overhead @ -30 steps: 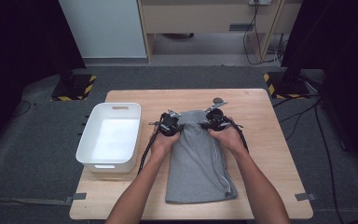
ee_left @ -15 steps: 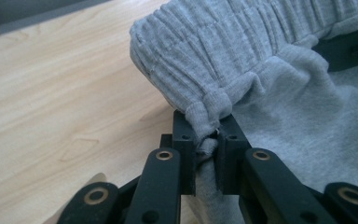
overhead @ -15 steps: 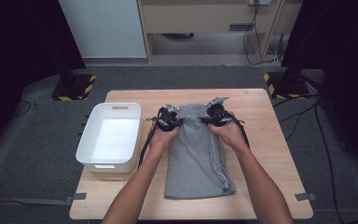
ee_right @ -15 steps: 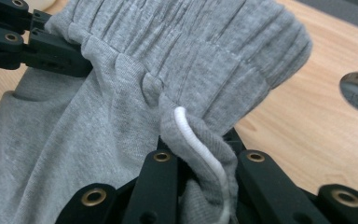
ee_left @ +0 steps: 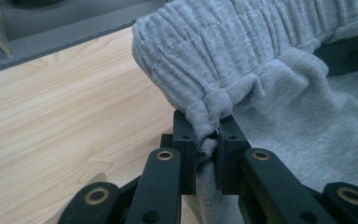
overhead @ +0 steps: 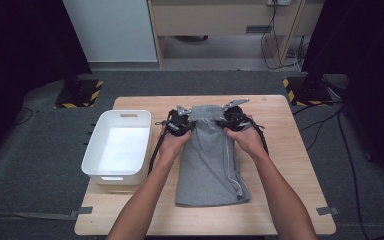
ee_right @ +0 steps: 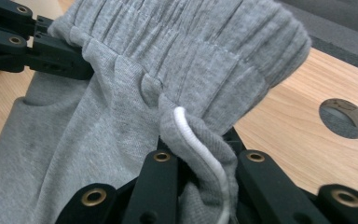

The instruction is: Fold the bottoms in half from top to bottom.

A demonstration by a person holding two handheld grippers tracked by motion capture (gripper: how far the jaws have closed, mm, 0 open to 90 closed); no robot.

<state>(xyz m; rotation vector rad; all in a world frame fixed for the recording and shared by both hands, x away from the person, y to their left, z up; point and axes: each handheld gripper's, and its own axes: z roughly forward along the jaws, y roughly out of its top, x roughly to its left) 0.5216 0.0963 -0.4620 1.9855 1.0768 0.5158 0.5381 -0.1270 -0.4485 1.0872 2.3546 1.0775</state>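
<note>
Grey sweatpants [overhead: 210,160], folded lengthwise on table, ribbed waistband bunched and raised, white drawstring

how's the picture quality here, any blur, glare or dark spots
High view: soft, slightly blurred; table evenly lit, dark at both sides, no glare. Left gripper view: sharp on the waistband, jaws near the lens softer. Right gripper view: crisp on the white cord, faint sheen on the wood.

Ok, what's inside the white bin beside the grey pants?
Nothing that can be seen: the white bin shows a bare white floor in the high view. Its near wall hides a thin strip of that floor. The grey pants lie on the table beside it.
</note>
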